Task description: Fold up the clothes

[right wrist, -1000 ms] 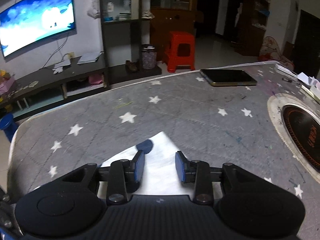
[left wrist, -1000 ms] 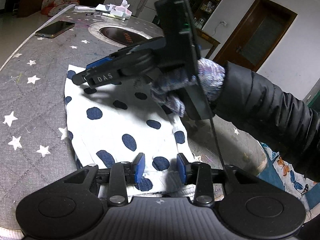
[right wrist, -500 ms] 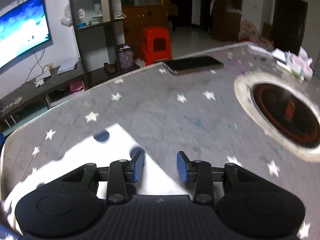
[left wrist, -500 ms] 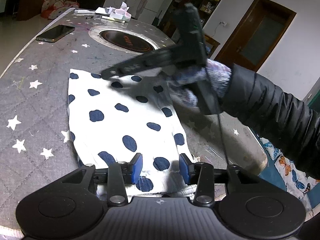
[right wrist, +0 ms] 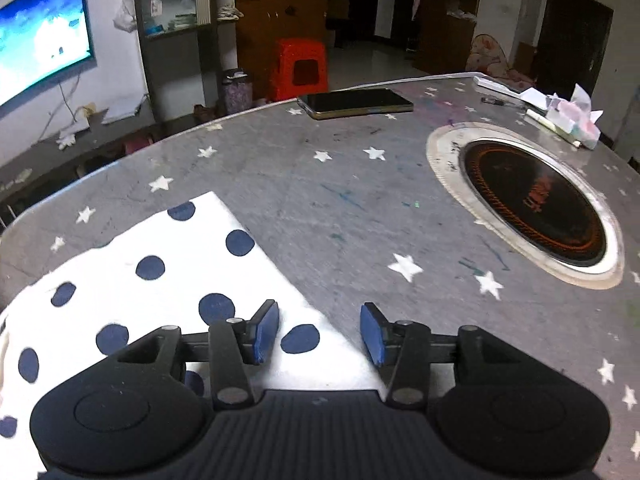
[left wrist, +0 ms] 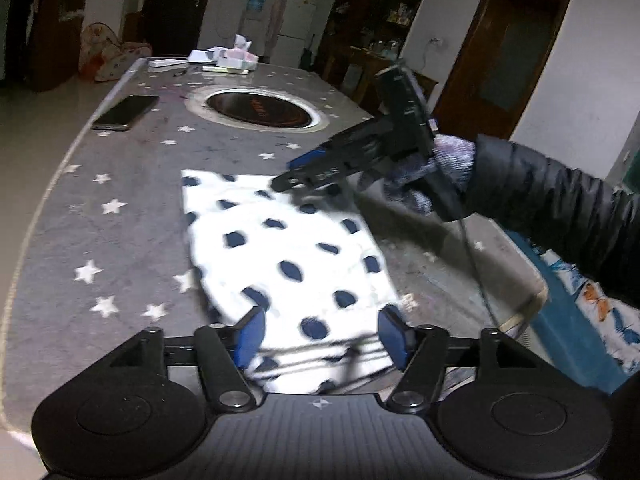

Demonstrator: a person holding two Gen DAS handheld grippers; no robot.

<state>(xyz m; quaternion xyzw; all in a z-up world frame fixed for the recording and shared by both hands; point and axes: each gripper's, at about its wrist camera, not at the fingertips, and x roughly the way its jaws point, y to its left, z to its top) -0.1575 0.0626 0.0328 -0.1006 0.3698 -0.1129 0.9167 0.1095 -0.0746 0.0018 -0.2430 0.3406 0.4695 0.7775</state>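
On the near part of the star-patterned tabletop, a folded polka-dot garment lies flat.
Left tool and right tool hover over its edges, both opening, gripping nothing; a phone lies farther off.

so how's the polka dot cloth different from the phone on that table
The polka dot cloth is white with dark blue dots, soft and folded into a broad rectangle; the phone is dark, glossy and rigid. The cloth lies near both grippers and covers far more of the table; the phone sits small at the far edge. Both lie flat on the star-patterned cover.
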